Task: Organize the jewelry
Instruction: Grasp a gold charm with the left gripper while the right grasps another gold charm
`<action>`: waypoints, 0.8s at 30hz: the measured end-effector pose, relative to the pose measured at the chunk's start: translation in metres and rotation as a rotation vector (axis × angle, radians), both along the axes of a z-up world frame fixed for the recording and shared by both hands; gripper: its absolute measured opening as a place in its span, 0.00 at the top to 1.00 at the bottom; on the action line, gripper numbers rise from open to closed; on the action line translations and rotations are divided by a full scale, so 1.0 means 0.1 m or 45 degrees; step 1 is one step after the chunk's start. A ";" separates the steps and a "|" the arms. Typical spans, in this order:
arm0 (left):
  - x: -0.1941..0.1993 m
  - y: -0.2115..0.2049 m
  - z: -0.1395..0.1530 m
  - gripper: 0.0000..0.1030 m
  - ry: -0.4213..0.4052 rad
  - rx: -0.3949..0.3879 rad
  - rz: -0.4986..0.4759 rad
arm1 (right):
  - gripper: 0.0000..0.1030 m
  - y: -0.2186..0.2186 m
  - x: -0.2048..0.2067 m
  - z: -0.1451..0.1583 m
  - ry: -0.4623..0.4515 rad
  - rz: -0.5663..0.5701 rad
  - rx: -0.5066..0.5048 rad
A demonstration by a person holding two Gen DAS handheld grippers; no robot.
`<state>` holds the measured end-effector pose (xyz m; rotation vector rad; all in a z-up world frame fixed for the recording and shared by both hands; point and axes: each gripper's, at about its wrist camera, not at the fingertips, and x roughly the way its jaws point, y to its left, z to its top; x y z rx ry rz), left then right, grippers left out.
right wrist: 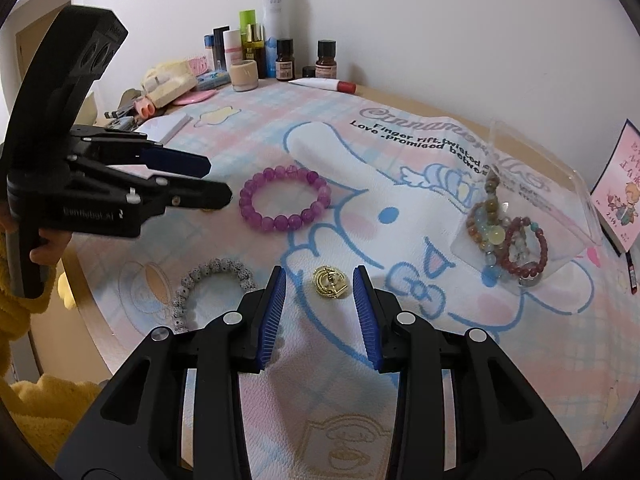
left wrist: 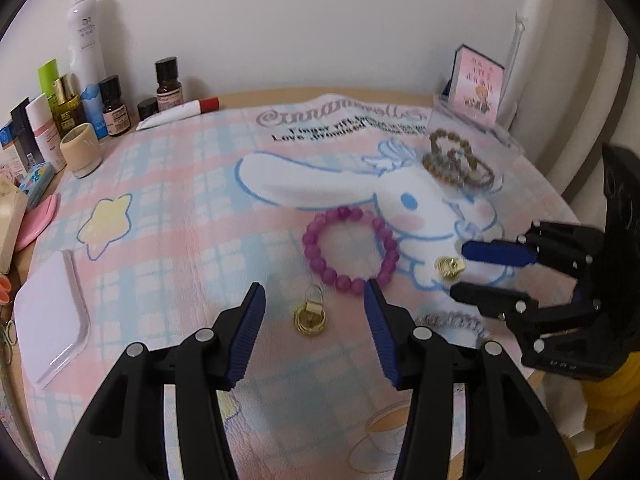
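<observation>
My left gripper (left wrist: 314, 296) is open, its fingers on either side of a gold ring piece (left wrist: 309, 317) on the pink cartoon cloth (left wrist: 168, 216). My right gripper (right wrist: 320, 282) is open around a second gold piece (right wrist: 330, 281), also seen in the left wrist view (left wrist: 450, 267). A purple bead bracelet (left wrist: 350, 249) (right wrist: 285, 198) lies flat between them. A grey-white bead bracelet (right wrist: 214, 284) lies at the cloth's near edge. A clear plastic box (right wrist: 532, 208) (left wrist: 460, 156) holds several bead bracelets.
Bottles, tubes and a beige cup (left wrist: 81, 149) crowd the back left by the wall. A white tray (left wrist: 50, 320) lies at the cloth's left edge. A pink picture box (left wrist: 478, 84) stands at the back right. A white wall runs behind the table.
</observation>
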<state>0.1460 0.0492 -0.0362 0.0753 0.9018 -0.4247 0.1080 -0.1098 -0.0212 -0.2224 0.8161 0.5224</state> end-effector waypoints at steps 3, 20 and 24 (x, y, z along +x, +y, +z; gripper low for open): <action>-0.01 -0.01 -0.03 0.55 -0.007 0.025 0.003 | 0.73 0.00 0.03 -0.01 0.020 -0.003 0.003; -0.03 0.09 -0.03 0.86 -0.030 0.033 0.061 | 0.91 -0.03 0.05 -0.02 0.002 -0.022 -0.019; -0.03 0.12 -0.01 0.86 -0.031 0.003 0.073 | 0.91 -0.05 0.03 0.00 -0.014 -0.018 -0.019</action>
